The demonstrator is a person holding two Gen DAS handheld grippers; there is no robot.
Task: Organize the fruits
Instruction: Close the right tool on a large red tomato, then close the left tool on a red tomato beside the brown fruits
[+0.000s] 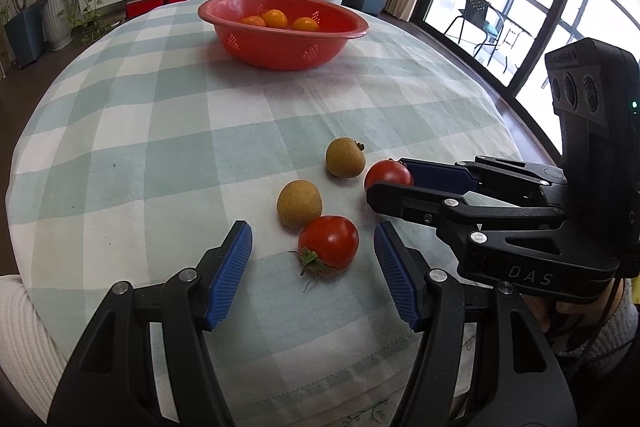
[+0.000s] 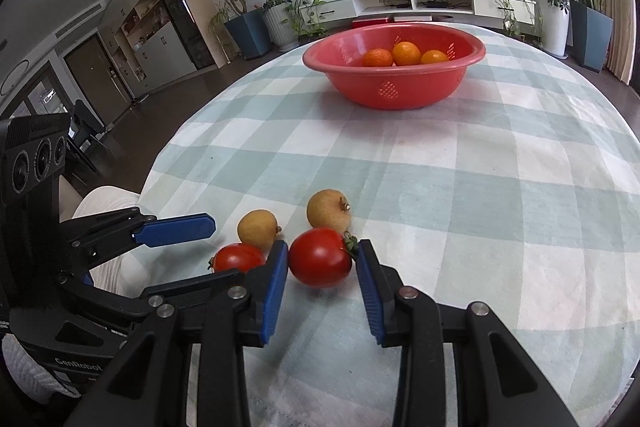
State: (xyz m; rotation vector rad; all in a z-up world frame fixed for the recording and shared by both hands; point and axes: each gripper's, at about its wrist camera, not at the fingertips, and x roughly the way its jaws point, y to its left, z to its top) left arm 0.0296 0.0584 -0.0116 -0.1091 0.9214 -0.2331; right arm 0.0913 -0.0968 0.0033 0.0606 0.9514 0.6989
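Two red tomatoes and two brown round fruits lie near the table's front edge. My left gripper (image 1: 313, 247) is open around the near tomato (image 1: 329, 242), pads apart from it. My right gripper (image 2: 322, 255) has its jaws on both sides of the other tomato (image 2: 320, 257), touching or nearly touching it; the same tomato (image 1: 387, 174) shows in the left wrist view. The brown fruits (image 1: 299, 203) (image 1: 345, 157) lie beside them. A red basket (image 2: 394, 67) at the far side holds three oranges (image 2: 405, 53).
The table wears a green and white checked cloth (image 2: 480, 187). The person's white sleeve (image 1: 24, 339) is at the left edge. Plants, a TV cabinet and windows stand beyond the table.
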